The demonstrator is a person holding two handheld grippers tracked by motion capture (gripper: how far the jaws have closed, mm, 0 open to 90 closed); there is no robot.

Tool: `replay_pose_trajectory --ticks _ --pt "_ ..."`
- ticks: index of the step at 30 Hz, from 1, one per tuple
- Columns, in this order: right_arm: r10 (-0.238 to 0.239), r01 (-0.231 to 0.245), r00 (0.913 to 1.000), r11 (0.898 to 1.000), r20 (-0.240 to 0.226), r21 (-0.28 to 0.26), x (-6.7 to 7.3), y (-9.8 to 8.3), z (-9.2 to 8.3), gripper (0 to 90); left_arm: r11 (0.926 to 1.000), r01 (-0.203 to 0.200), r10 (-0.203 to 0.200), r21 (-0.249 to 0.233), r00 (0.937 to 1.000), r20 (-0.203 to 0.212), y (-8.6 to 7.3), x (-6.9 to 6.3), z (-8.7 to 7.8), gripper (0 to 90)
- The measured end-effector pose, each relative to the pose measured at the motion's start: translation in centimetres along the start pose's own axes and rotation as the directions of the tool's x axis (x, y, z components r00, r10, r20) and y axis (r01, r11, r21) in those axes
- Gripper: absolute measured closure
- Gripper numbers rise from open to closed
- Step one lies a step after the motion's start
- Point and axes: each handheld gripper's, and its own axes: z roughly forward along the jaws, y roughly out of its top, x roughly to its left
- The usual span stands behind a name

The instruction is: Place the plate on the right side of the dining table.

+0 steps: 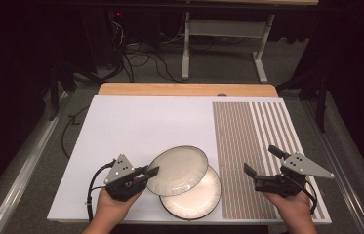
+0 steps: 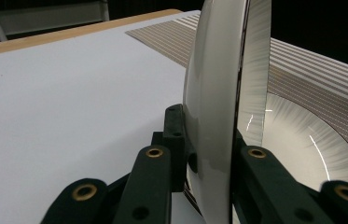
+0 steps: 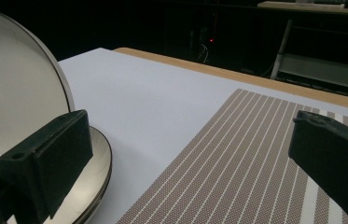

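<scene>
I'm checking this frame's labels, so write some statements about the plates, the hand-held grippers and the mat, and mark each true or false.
1. The left hand-held gripper is clamped on the rim of the upper plate. True.
2. The right hand-held gripper holds the lower plate. False: its jaws stand open over the striped mat, holding nothing.
3. The upper plate lies flat. False: it is tilted, overlapping the lower plate.
4. The striped mat lies on the right part of the white board. True.

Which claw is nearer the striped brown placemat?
Right. The right claw hovers open over the striped brown placemat; the left claw is across the white board, clamped on the tilted white plate's rim.
</scene>
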Motion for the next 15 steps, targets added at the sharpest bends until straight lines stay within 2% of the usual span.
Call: replay_pose_trajectory --ticks 3,6,11,15 --pt "-0.026 0.026 0.9997 1.000 0.004 -0.002 0.5 0.0 0.3 0.9 1.0000 -0.001 0.001 -0.001 1.0000 0.000 0.0 0.0 0.0 79.8" --pt "-0.048 0.049 0.9987 0.999 -0.019 0.011 1.2 0.0 0.8 1.5 1.0000 -0.002 0.002 0.000 1.0000 -0.001 0.0 0.0 0.0 79.7" --pt "-0.064 0.065 0.9971 0.997 -0.043 0.034 2.2 0.0 1.6 1.6 1.0000 -0.007 0.007 0.002 1.0000 -0.002 0.0 0.0 0.0 79.6" --pt "-0.057 0.059 0.9968 0.997 -0.056 0.040 2.8 0.0 2.0 1.6 1.0000 -0.009 0.009 0.004 1.0000 -0.003 0.0 0.0 0.0 79.6"
